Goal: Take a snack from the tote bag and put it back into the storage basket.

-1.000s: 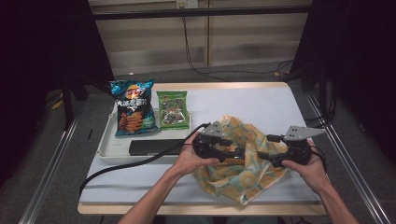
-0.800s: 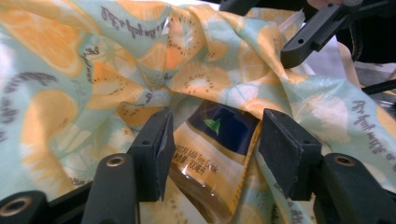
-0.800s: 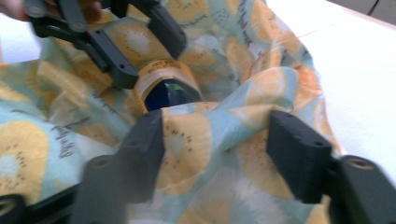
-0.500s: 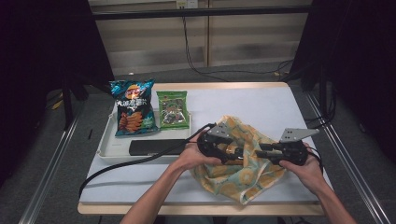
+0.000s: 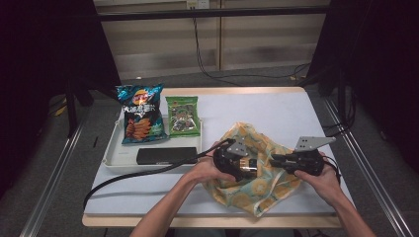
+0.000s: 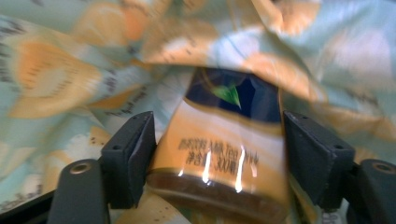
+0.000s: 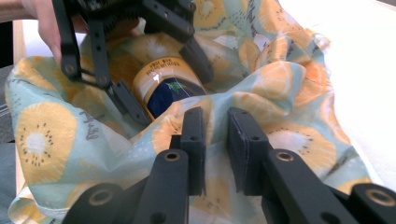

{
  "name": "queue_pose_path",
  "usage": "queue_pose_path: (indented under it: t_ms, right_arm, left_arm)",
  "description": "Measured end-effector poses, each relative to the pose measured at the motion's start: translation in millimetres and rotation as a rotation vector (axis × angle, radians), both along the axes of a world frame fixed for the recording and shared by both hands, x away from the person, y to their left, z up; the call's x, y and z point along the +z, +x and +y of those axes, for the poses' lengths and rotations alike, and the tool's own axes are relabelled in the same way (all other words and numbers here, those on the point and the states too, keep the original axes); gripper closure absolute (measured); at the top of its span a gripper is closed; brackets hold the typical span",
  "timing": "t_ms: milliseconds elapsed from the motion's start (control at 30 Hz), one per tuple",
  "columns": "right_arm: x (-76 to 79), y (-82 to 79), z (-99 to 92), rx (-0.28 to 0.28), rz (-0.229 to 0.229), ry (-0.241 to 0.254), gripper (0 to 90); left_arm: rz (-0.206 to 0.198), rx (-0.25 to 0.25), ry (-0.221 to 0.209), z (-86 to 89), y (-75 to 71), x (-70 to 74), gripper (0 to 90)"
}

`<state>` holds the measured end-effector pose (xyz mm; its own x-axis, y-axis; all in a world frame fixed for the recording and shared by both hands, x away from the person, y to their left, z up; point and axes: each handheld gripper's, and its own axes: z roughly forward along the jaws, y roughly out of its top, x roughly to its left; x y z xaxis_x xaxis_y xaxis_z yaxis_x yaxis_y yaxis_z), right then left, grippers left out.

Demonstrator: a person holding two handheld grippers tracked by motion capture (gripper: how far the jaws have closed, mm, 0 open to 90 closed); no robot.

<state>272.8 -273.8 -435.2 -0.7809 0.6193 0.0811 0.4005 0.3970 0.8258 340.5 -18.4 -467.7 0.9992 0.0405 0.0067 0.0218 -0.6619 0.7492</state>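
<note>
A cloth bag (image 5: 257, 190) printed with yellow fruit slices lies crumpled on the white table. Inside its mouth lies a tea bottle (image 6: 219, 154) with an orange and dark blue label. My left gripper (image 6: 217, 135) straddles the bottle (image 5: 247, 167). Its jaws have just been opening and now stand a little off the bottle's sides. From the right gripper view, the left gripper (image 7: 173, 95) reaches into the bag (image 7: 46, 130) around the bottle (image 7: 163, 86). My right gripper (image 7: 217, 116) sits at the bag's right rim. Its jaws have just been closing to a narrow gap, with cloth in it.
At the table's left, a white tray (image 5: 112, 159) carries a blue chips bag (image 5: 141, 118), a green snack pack (image 5: 184, 116) and a flat black box (image 5: 165, 155). A black cable (image 5: 138, 174) trails from the left gripper across the tray's front corner.
The left gripper has sunk lower into the bag with the bottle, and its jaws have widened. The right gripper's jaws have narrowed at the bag's rim.
</note>
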Motion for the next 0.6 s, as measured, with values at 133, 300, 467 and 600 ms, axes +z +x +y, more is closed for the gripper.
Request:
queue_pose_path:
  t_ms: [133,300,467,600]
  right_arm:
    - [-0.6,0.0,-0.4,-0.001,0.006,0.006,79.1]
    - [2.2,-2.1,-3.5,0.001,-0.001,0.018,84.9]
    - [4.3,-5.1,-10.1,-0.017,0.000,0.033,88.3]
    - [7.0,-8.5,-14.5,-0.023,-0.003,0.041,89.4]
  left_arm:
    - [-0.013,-0.018,0.037,-1.3,-1.7,2.7,30.6]
    - [0.006,-0.003,0.057,0.6,-2.4,5.1,31.6]
    - [0.008,0.000,0.095,6.0,-5.0,10.8,31.8]
    - [0.004,0.003,0.109,12.4,-9.7,15.5,31.9]
